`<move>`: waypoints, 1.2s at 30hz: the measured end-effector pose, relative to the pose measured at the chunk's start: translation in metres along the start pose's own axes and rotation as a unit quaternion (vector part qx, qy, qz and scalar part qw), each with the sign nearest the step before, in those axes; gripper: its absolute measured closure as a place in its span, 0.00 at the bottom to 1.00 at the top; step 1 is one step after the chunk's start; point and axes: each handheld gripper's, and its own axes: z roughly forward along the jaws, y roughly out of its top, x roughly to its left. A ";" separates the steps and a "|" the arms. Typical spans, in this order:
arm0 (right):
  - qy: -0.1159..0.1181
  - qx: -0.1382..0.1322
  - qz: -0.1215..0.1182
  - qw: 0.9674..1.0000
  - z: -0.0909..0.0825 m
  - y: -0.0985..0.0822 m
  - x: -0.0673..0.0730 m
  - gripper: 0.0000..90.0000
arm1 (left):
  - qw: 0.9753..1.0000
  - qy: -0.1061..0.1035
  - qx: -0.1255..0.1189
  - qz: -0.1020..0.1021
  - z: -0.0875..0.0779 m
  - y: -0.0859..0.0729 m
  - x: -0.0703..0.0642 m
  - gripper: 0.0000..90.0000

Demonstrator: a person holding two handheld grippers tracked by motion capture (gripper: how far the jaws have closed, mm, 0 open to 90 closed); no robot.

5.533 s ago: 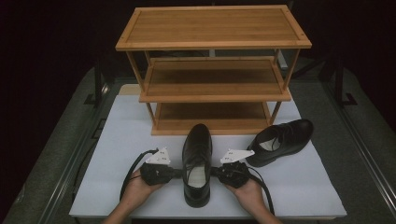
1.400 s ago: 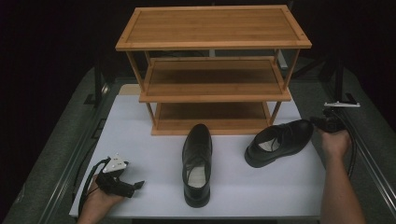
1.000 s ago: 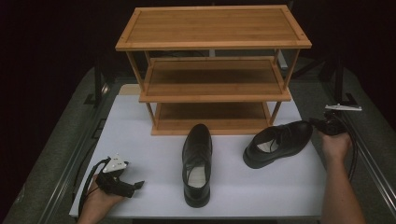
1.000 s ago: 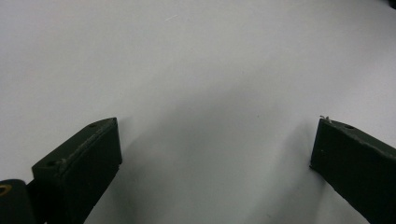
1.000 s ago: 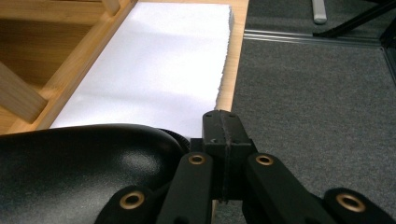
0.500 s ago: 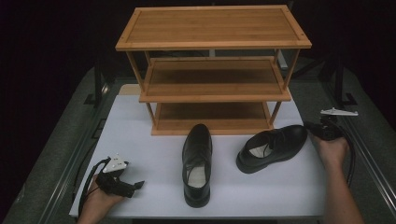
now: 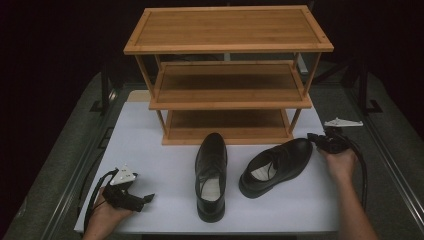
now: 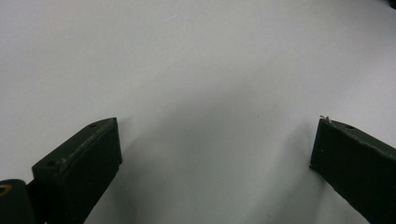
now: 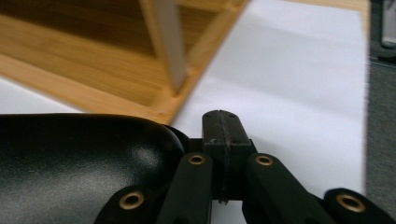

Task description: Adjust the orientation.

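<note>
1. The right gripper (image 7: 320,141), its fingers pressed together on nothing, sat at the toe of the right shoe (image 7: 276,166).
2. That shoe lay angled on the bench (image 7: 165,165), toe toward the rack (image 7: 227,75).
3. The left gripper (image 7: 142,199), fingers apart, rested well away.

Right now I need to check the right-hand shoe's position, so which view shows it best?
The high view: the whole right black dress shoe lies angled on the white table, toe beside the right gripper. The right gripper view catches its glossy toe close up.
</note>
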 end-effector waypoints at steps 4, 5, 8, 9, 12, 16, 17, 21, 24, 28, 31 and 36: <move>0.015 0.001 -0.010 1.000 0.002 0.000 0.013 1.00 | 1.000 0.000 -0.001 0.000 0.000 0.000 0.000 0.01; 0.020 -0.001 -0.014 1.000 0.003 -0.001 0.017 1.00 | 1.000 0.000 -0.001 0.000 0.000 0.000 0.000 0.01; 0.028 0.001 -0.023 0.999 0.003 -0.001 0.025 1.00 | 1.000 0.000 -0.001 0.000 0.000 0.000 0.000 0.01; 0.029 0.002 -0.028 0.999 0.003 -0.002 0.028 1.00 | 1.000 0.000 -0.001 0.000 0.000 0.000 0.000 0.01; 0.023 0.001 -0.022 0.999 0.001 -0.003 0.030 1.00 | 1.000 0.000 -0.001 0.000 0.000 0.000 0.000 0.01; 0.009 -0.007 -0.010 1.000 -0.015 -0.011 0.029 1.00 | 1.000 0.000 -0.001 0.000 0.000 0.000 0.000 0.01; 0.010 -0.009 -0.011 1.000 -0.019 -0.013 0.030 1.00 | 1.000 0.000 -0.001 0.000 0.000 0.000 0.000 0.01; 0.014 -0.013 -0.024 1.000 -0.039 -0.021 0.038 1.00 | 1.000 0.000 0.000 0.000 0.000 0.000 0.000 0.01; 0.030 -0.013 -0.024 0.999 -0.054 -0.032 0.049 1.00 | 1.000 0.000 0.000 0.000 0.000 0.000 0.000 0.01; 0.050 -0.009 -0.033 0.998 -0.065 -0.044 0.067 1.00 | 1.000 0.000 0.000 0.000 0.000 0.000 0.000 0.01; 0.069 -0.004 -0.034 0.997 -0.067 -0.054 0.082 1.00 | 1.000 0.000 -0.001 0.000 0.000 0.000 0.000 0.01; 0.080 0.013 -0.056 0.995 -0.060 -0.062 0.100 1.00 | 1.000 0.000 -0.001 0.000 0.000 0.000 0.000 0.01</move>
